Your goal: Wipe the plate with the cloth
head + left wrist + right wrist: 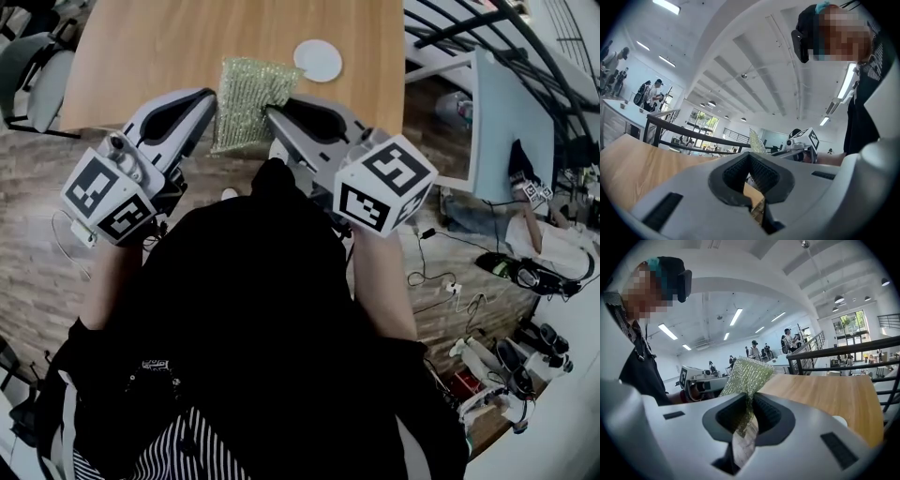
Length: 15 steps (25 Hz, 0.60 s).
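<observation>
A green glittery cloth [247, 96] hangs over the near edge of the wooden table [141, 56], stretched between both grippers. My left gripper [214, 105] is shut at its left edge; in the left gripper view only a thin sliver of the cloth [757, 139] rises from the closed jaws [751, 159]. On the cloth's right edge my right gripper [272, 114] is shut, and the cloth [747, 376] runs down between its pads [749, 404]. A small white plate [318, 60] lies on the table just beyond the cloth, to its right; the plate [840, 420] peeks past the right jaw.
Grey chairs [37, 66] stand at the table's left end. A white panel [497, 122] and a black railing [469, 23] lie to the right. Cables and shoes [525, 361] clutter the floor at the lower right. People stand far off in the hall [787, 341].
</observation>
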Each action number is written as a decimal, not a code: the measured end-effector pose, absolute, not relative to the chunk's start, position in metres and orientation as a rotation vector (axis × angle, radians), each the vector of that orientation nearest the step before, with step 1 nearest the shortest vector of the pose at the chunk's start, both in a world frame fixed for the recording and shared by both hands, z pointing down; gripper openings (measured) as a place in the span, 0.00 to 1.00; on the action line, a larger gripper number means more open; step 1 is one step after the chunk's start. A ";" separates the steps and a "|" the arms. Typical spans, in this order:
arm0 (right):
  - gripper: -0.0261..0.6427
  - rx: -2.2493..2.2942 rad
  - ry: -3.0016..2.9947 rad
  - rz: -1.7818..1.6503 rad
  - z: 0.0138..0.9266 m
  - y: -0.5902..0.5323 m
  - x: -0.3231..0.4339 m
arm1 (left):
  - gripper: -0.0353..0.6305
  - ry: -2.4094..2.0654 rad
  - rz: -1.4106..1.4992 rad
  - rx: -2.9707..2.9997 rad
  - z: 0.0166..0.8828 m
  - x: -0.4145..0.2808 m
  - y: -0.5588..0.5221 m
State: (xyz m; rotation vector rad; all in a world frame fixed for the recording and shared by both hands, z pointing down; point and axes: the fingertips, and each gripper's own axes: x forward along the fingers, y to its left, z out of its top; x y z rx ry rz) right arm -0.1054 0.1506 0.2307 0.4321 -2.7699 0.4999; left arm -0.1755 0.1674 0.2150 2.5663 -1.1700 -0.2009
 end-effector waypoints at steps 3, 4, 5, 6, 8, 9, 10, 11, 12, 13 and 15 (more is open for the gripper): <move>0.10 0.425 -2.770 0.509 0.232 0.128 -0.100 | 0.04 -1.169 -0.198 2.563 0.216 -0.168 0.149; 0.10 0.420 -2.771 0.514 0.233 0.119 -0.098 | 0.04 -1.169 -0.194 2.559 0.216 -0.166 0.141; 0.10 0.414 -2.773 0.519 0.233 0.109 -0.097 | 0.04 -1.171 -0.191 2.556 0.216 -0.165 0.133; 0.10 0.406 -2.772 0.522 0.232 0.099 -0.097 | 0.04 -1.174 -0.187 2.553 0.215 -0.165 0.124; 0.10 0.384 -2.772 0.527 0.230 0.078 -0.097 | 0.04 -1.186 -0.176 2.544 0.213 -0.164 0.105; 0.10 0.370 -2.773 0.531 0.229 0.067 -0.097 | 0.04 -1.196 -0.170 2.537 0.212 -0.164 0.095; 0.10 0.355 -2.774 0.534 0.229 0.056 -0.097 | 0.04 -1.207 -0.165 2.529 0.212 -0.163 0.085; 0.10 0.340 -2.773 0.536 0.230 0.045 -0.096 | 0.04 -1.217 -0.161 2.521 0.211 -0.162 0.076; 0.10 0.325 -2.771 0.535 0.230 0.034 -0.096 | 0.04 -1.224 -0.158 2.512 0.212 -0.160 0.067; 0.10 0.311 -2.767 0.533 0.231 0.026 -0.096 | 0.04 -1.229 -0.154 2.501 0.212 -0.159 0.059; 0.10 0.286 -2.753 0.532 0.231 0.015 -0.098 | 0.04 -1.237 -0.146 2.471 0.213 -0.161 0.049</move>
